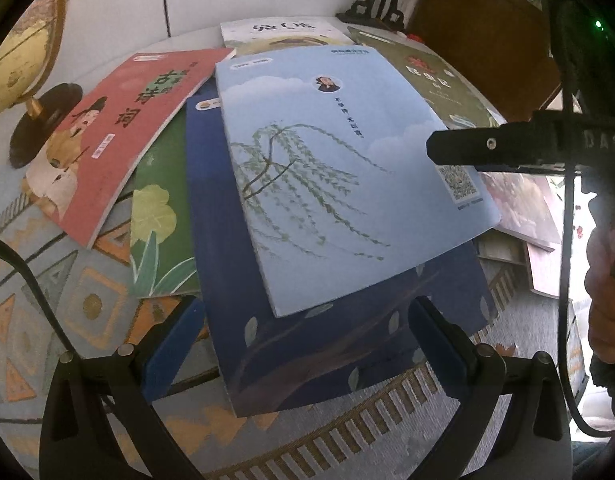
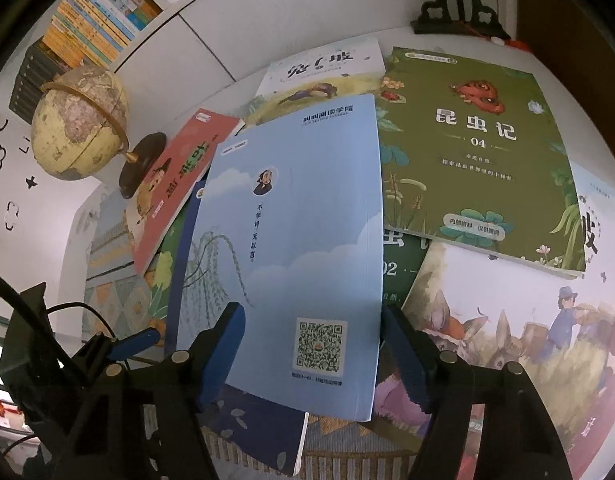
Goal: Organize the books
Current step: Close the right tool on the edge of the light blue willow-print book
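Observation:
A light blue book with a willow tree and a QR code (image 1: 327, 168) (image 2: 307, 220) lies on top of a loose pile. Under it is a dark blue book (image 1: 307, 352) (image 2: 259, 432). My left gripper (image 1: 305, 340) is open, its blue pads wide apart on either side of the dark blue book's near end. My right gripper (image 2: 311, 320) is also open and hangs over the QR-code corner of the light blue book, its pads clear of the cover. In the left wrist view the right gripper (image 1: 435, 150) reaches in from the right above that corner.
Around the pile lie a red book (image 1: 139, 120), a green insect book (image 2: 475, 152), a white book (image 2: 323, 64) and a rabbit picture book (image 2: 507, 320). A globe (image 2: 79, 128) stands at left, a black stand (image 2: 459, 8) at the back, on patterned cloth (image 1: 67, 300).

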A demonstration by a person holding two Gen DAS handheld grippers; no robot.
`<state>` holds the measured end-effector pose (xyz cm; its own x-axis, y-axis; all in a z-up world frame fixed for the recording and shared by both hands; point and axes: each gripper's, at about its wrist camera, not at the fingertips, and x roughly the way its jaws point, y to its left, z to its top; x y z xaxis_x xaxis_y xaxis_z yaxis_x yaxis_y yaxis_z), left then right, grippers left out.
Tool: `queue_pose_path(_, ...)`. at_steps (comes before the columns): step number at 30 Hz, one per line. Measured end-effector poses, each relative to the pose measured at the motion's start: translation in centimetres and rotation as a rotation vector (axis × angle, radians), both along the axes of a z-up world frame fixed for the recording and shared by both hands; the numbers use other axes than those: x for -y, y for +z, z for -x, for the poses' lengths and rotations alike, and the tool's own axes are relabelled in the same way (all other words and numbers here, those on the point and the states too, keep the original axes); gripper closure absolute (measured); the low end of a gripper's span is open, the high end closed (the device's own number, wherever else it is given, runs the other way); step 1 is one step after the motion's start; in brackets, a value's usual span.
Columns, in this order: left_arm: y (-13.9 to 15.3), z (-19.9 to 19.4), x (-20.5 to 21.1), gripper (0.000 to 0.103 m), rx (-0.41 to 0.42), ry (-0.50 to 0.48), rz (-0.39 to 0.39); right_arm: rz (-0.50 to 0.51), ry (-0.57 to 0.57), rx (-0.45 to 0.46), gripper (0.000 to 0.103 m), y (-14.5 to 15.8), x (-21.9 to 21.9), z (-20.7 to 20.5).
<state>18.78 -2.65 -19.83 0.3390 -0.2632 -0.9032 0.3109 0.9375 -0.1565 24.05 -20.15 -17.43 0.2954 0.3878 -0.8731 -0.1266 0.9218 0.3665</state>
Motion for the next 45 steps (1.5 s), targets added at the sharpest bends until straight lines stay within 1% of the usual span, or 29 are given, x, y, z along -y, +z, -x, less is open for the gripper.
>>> queue_pose_path(3, -0.3, -0.2, 0.6, 0.002, 0.005, -0.026, -0.024, -0.024, 0.001, -0.007, 0.033, 0.2, 0.3, -0.1)
queue_pose_path(8, -0.2, 0.0, 1.0, 0.002, 0.009, -0.039, -0.025, -0.118, -0.018, -0.023, 0.033, 0.6, 1.3, -0.1)
queue_pose_path(13, -0.3, 0.3, 1.1, 0.002, 0.02, -0.038, -0.029, -0.095, -0.028, -0.032, 0.033, 0.4, 1.4, -0.7)
queue_pose_path(15, -0.3, 0.0, 1.1, 0.002, 0.025, -0.041, -0.027, -0.106, -0.022, -0.045, 0.033, 0.1, 1.3, -1.1)
queue_pose_path(17, -0.2, 0.1, 1.2, 0.002, 0.025, -0.051, -0.021, -0.105, -0.013, -0.049, 0.033, -0.2, 0.9, -1.4)
queue_pose_path(20, -0.2, -0.2, 1.9, 0.002, 0.024, -0.084, -0.015, -0.072, -0.004, -0.054, 0.033, -0.5, 0.2, -1.7)
queue_pose_path(23, -0.3, -0.2, 2.4, 0.001, 0.03, -0.093, -0.02, -0.107, 0.003, -0.054, 0.033, -0.2, 0.2, -1.5)
queue_pose_path(27, -0.2, -0.2, 2.2, 0.001, 0.036, -0.093, -0.001, -0.127, -0.003, -0.061, 0.033, 0.0, 0.5, -1.6)
queue_pose_path(30, -0.2, -0.2, 2.2, 0.001, 0.037, -0.095, -0.01, -0.167, -0.019, -0.066, 0.033, 0.2, 0.9, -1.5)
queue_pose_path(36, -0.2, -0.1, 1.8, 0.001, 0.044, -0.083, -0.004, -0.275, -0.034, -0.045, 0.033, 1.7, 1.6, -1.1)
queue_pose_path(39, -0.2, 0.0, 1.7, 0.001, 0.048, -0.076, -0.008, -0.303, -0.041, -0.054, 0.033, 1.5, 1.7, -1.0)
queue_pose_path(41, -0.2, 0.1, 1.5, 0.001, 0.048, -0.071, -0.007, -0.345, -0.066, -0.075, 0.033, 1.0, 2.2, -1.0)
queue_pose_path(45, -0.2, 0.2, 1.3, 0.001, 0.051, -0.072, -0.007, -0.476, -0.114, -0.1, 0.033, 0.5, 3.4, -1.1)
